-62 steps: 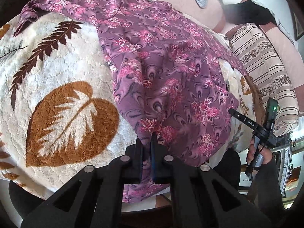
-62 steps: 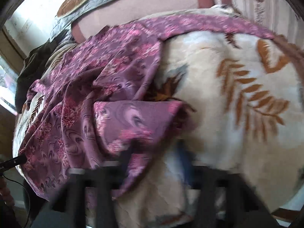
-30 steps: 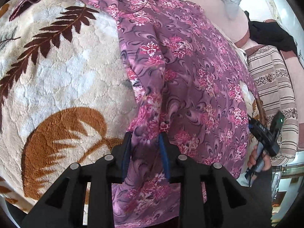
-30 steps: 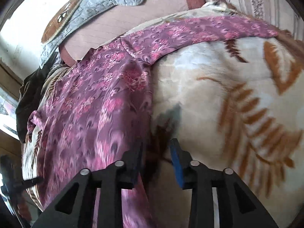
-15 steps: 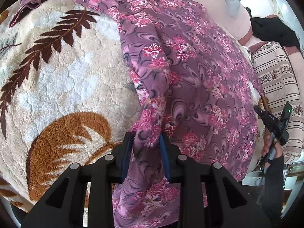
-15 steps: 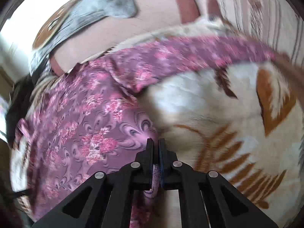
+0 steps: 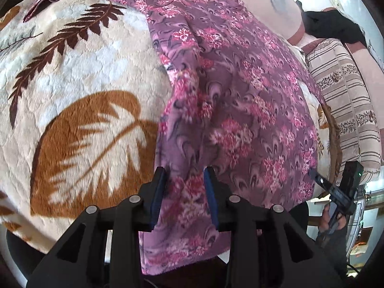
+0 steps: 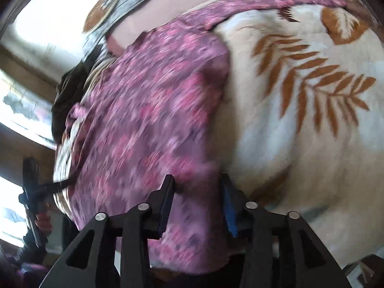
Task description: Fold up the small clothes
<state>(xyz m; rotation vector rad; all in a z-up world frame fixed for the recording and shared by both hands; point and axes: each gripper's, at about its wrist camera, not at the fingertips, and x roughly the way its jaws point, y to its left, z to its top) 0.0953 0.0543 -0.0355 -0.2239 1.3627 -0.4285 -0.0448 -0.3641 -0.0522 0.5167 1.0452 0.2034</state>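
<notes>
Both grippers angled down, jaws just opened over garment point(image 7: 240, 100); contact unclear.

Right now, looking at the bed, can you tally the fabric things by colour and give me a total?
Purple floral garment: 1
Cream blanket with brown leaves: 1
Beige striped cushion: 1
Black cloth: 1
Grey quilted piece: 1
Total: 5

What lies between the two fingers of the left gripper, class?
In the left wrist view, the left gripper has the purple floral garment's near edge between its parted fingers; its jaws have just been opening.
</notes>
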